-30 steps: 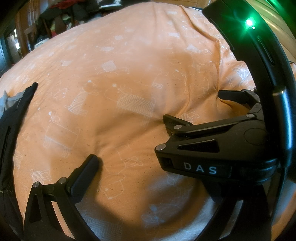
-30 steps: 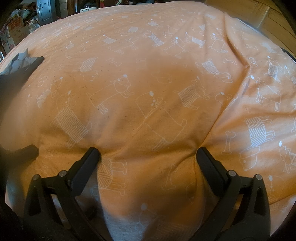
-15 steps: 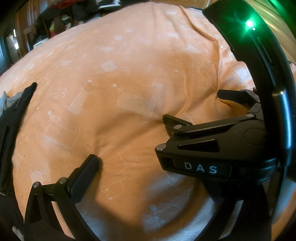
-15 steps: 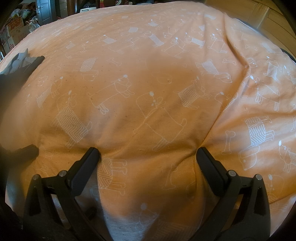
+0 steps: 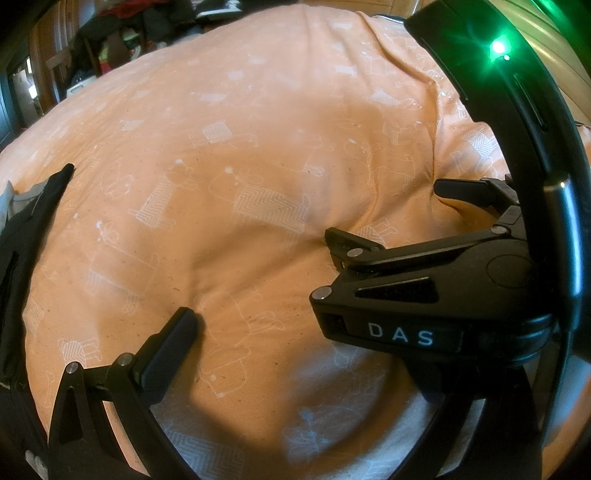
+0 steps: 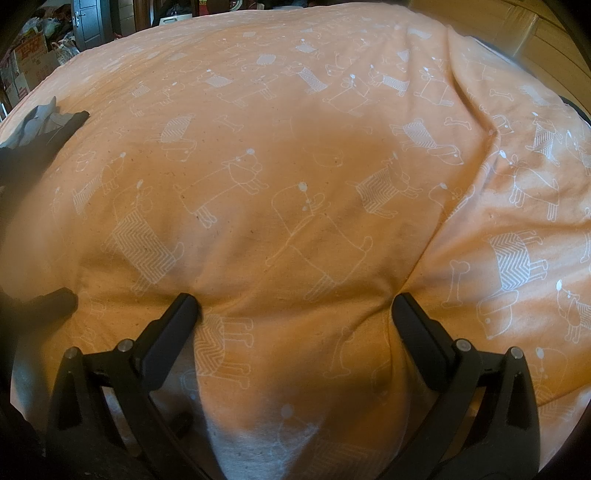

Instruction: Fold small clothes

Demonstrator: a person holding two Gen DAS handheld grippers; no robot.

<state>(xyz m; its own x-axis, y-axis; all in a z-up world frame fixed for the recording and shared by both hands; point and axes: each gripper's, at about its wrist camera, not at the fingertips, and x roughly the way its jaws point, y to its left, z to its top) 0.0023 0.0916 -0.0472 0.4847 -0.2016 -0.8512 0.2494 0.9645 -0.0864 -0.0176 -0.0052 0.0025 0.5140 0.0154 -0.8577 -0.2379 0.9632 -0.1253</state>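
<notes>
A dark garment with a grey lining (image 5: 26, 221) lies bunched at the left edge of the orange dog-print bed sheet (image 5: 258, 129); the right wrist view shows this garment (image 6: 37, 144) at far left. My right gripper (image 6: 294, 306) is open, both fingertips pressed into the sheet with only sheet between them. It also appears in the left wrist view, where the right gripper (image 5: 388, 212) covers the lower right. My left gripper (image 5: 291, 319) shows one finger (image 5: 177, 336) spread wide and resting on the sheet; the other is hidden behind the right gripper's body. Neither gripper holds cloth.
A long crease (image 6: 476, 122) runs down the sheet at the right. Cluttered boxes and furniture (image 6: 33, 62) stand beyond the bed's far left edge. Wooden panelling (image 6: 535, 33) borders the far right.
</notes>
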